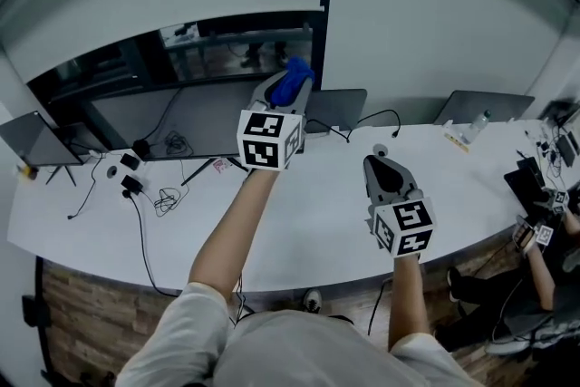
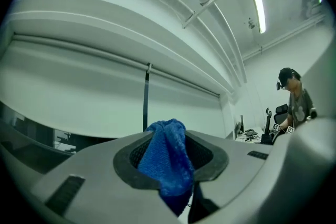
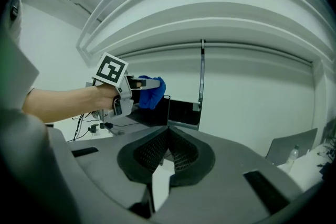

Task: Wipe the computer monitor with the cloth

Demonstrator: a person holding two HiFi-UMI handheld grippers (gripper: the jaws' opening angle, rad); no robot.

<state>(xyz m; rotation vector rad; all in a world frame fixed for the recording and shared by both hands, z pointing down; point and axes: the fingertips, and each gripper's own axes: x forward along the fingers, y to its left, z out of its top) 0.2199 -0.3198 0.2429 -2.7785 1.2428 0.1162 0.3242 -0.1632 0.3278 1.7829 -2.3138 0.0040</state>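
A big black monitor (image 1: pixel 181 95) stands at the back left of the white desk (image 1: pixel 308 222). My left gripper (image 1: pixel 288 84) is raised in front of the monitor's upper right corner, shut on a blue cloth (image 1: pixel 293 77). In the left gripper view the cloth (image 2: pixel 169 157) is bunched between the pads and hangs below them. My right gripper (image 1: pixel 381 160) hovers over the desk to the right, shut and empty. The right gripper view shows its jaws (image 3: pixel 169 152) closed, with the left gripper (image 3: pixel 144 84), the cloth (image 3: pixel 153 92) and the monitor (image 3: pixel 181 112) ahead.
Two grey laptops (image 1: pixel 335 109) (image 1: pixel 485 107) stand at the desk's back edge, with a bottle (image 1: pixel 476 124) near the right one. Cables and adapters (image 1: pixel 149 186) lie at the left beside a small screen (image 1: pixel 32 140). A seated person (image 1: pixel 553 240) is at the far right.
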